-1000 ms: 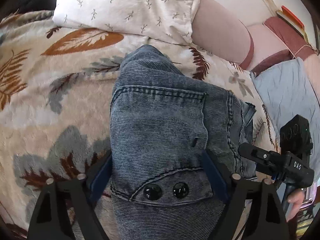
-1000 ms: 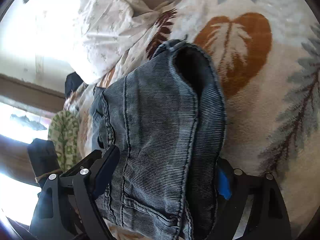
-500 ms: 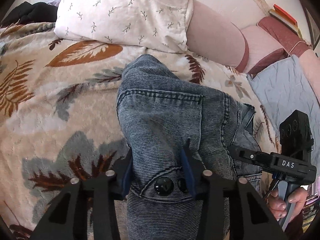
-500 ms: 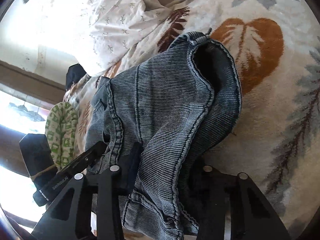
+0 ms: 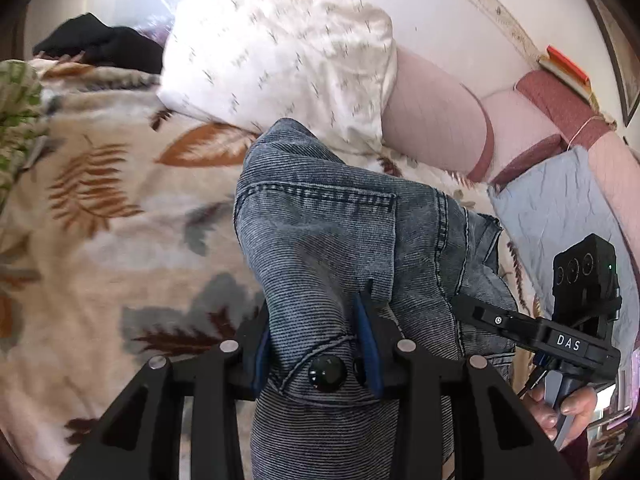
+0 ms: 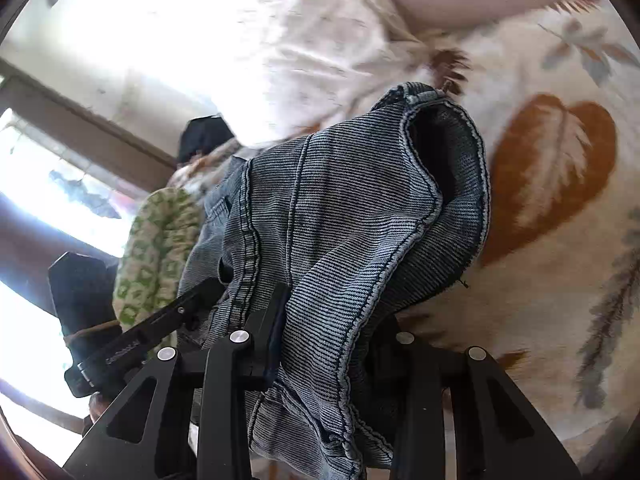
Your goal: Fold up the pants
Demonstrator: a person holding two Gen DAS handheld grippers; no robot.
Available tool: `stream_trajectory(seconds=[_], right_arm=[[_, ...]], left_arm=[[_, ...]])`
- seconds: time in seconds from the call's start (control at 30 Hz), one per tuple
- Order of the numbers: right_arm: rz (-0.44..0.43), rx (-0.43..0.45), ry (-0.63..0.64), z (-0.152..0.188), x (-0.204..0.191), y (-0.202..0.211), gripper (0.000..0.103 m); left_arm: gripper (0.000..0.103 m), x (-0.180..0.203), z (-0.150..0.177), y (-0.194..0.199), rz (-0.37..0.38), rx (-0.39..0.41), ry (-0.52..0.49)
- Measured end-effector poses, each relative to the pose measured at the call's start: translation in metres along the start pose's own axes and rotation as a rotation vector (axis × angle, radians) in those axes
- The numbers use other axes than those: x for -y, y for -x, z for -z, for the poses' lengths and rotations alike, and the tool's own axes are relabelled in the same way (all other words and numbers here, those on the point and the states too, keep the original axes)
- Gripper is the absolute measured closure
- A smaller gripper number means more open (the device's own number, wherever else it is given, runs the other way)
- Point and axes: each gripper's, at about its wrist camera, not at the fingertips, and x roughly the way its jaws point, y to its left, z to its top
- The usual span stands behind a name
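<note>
Item: pants, blue-grey ribbed denim, lying bunched on the bed over a leaf-print blanket. From my left wrist view their long axis ran away from the camera toward the white pillow, with the near end raised off the blanket and the far end resting just before the pillow's edge. A stitched pocket edge crossed the cloth squarely to that axis. Two dark buttons sat at the near end, one of them half hidden.

Left tongs: I had just been closing them, and the blue pads pressed in on a narrow gather of denim right at the buttons. Firmly gripped, with a moderate gap filled by cloth.

Right tongs: also just closing. The left pad lay against the cloth; the right pad was hidden behind hanging denim, but the fabric was pinched and lifted between the fingers. In this view an open, dark-lined end of the pants gaped toward the pillow.

Right tongs as seen from the left wrist: beside the pants' right edge, handle held in a hand.

Also present: pink bolster, grey-blue quilted cloth, green patterned cushion, dark clothing beyond the blanket.
</note>
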Motion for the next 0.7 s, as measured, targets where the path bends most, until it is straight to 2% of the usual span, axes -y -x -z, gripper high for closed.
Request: stream_trajectory(seconds=[0.3, 0.5, 0.7], right_arm=[[-0.072, 0.046, 0.104, 0.008, -0.055, 0.004, 0.072], [-0.058, 0.073, 0.121, 0.013, -0.072, -0.003, 0.072], [-0.034, 0.072, 0.118, 0.013, -0.073, -0.020, 0.072]], left_arm=[[0.063, -0.001, 0.006, 0.061, -0.115, 0.119, -0.064], [0.063, -0.014, 0.001, 0.064, -0.138, 0.129, -0.079], [0.063, -0.023, -0.003, 0.049, -0.174, 0.121, -0.095]])
